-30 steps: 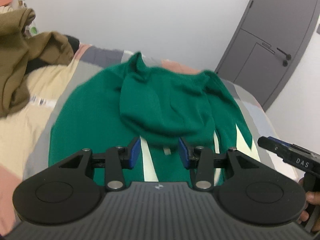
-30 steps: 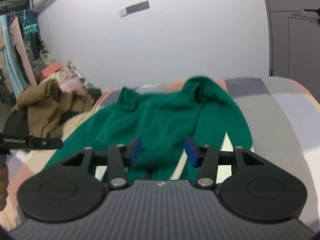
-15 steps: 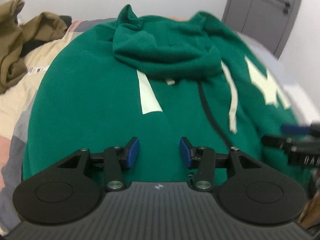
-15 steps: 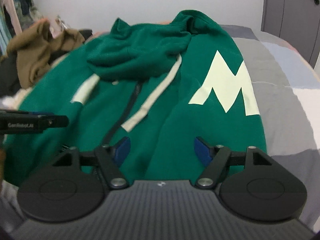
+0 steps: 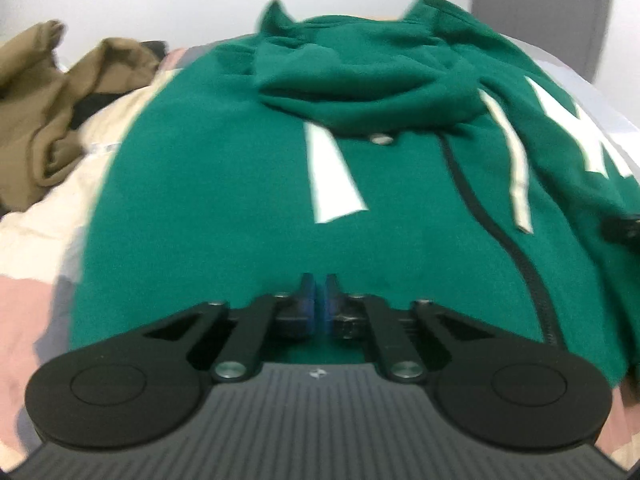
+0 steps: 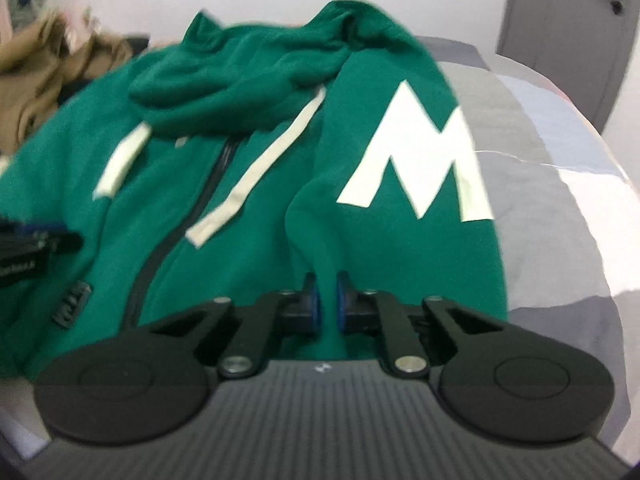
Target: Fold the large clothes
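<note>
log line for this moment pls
phase: grasp hem | left gripper: shut on green hoodie | right gripper: shut on green hoodie | hoodie: flat on bed

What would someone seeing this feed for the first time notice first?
A large green zip-up hoodie fills both views, spread flat on the bed with its hood flopped forward over the chest. Its big cream letter M print on the folded-in sleeve stands out at the right of the right wrist view. Both the left gripper and the right gripper have their jaws shut on the hoodie's near hem.
</note>
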`<state>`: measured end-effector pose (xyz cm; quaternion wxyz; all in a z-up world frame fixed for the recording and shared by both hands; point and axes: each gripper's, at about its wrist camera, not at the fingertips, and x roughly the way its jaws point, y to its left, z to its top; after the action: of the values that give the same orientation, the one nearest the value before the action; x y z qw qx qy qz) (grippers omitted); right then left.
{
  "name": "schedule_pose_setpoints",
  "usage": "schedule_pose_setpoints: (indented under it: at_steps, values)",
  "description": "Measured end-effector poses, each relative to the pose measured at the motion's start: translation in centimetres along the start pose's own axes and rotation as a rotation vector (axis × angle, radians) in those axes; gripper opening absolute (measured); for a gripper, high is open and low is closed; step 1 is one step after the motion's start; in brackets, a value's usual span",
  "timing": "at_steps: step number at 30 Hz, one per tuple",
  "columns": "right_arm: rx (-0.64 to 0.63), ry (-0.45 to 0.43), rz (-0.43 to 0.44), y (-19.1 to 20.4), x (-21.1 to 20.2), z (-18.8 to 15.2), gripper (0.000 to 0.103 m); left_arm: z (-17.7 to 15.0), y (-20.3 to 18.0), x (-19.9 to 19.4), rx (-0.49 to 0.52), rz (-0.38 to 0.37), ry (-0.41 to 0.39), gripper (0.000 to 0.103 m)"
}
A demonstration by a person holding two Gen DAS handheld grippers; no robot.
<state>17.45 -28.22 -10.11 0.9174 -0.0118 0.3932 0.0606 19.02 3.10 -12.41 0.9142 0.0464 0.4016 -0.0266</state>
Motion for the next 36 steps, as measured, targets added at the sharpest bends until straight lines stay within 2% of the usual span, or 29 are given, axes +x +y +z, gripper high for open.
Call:
schedule_pose_setpoints:
  at_steps: [2,5,8,12,16,19,21,23,26,27,30,32,36]
  values:
    - [0.048,-0.039,-0.007,-1.1,-1.2,0.5,0.01,0.5,1.8,-0.8,-0.038,0.013,-0.03,0.002]
    - [0.069,-0.127,-0.065,-2.8,-3.4,1.5,0.01,1.5,5.5,-2.1,-0.11,0.078,-0.085,0.001]
    - [0.103,-0.196,-0.129,-5.7,-4.8,3.1,0.01,2.4,10.8,-3.2,-0.246,0.081,-0.109,0.001]
    - [0.171,-0.23,-0.209,-9.8,-5.1,5.2,0.01,2.7,15.0,-3.8,-0.387,-0.043,-0.091,0.001]
    - [0.195,-0.221,-0.314,-13.5,-3.5,6.5,0.01,2.9,14.8,-3.7,-0.413,-0.189,-0.063,0.002]
    - [0.258,-0.188,-0.363,-16.7,-1.7,6.4,0.01,2.5,12.2,-3.4,-0.378,-0.305,-0.041,0.002]
    - [0.325,-0.169,-0.351,-18.3,-0.7,5.7,0.01,2.6,10.4,-2.8,-0.326,-0.355,-0.015,0.002]
    - [0.355,-0.158,-0.337,-18.9,0.0,5.3,0.01,2.6,8.3,-1.9,-0.277,-0.388,0.018,0.003]
    - [0.321,-0.159,-0.343,-18.3,0.6,5.4,0.01,2.2,4.9,-0.6,-0.2,-0.42,0.059,0.007]
    - [0.311,-0.162,-0.345,-18.2,0.7,5.4,0.01,2.2,4.0,0.0,-0.171,-0.419,0.076,0.014]
    - [0.32,-0.158,-0.34,-18.4,1.1,5.4,0.01,1.5,1.9,1.1,-0.129,-0.41,0.11,0.046]
    - [0.328,-0.145,-0.335,-18.6,1.6,5.4,0.01,0.8,0.1,1.2,-0.064,-0.382,0.105,0.049]
    - [0.339,-0.129,-0.328,-19.0,2.0,5.3,0.01,-0.2,-2.3,1.1,0.061,-0.241,0.083,0.048]
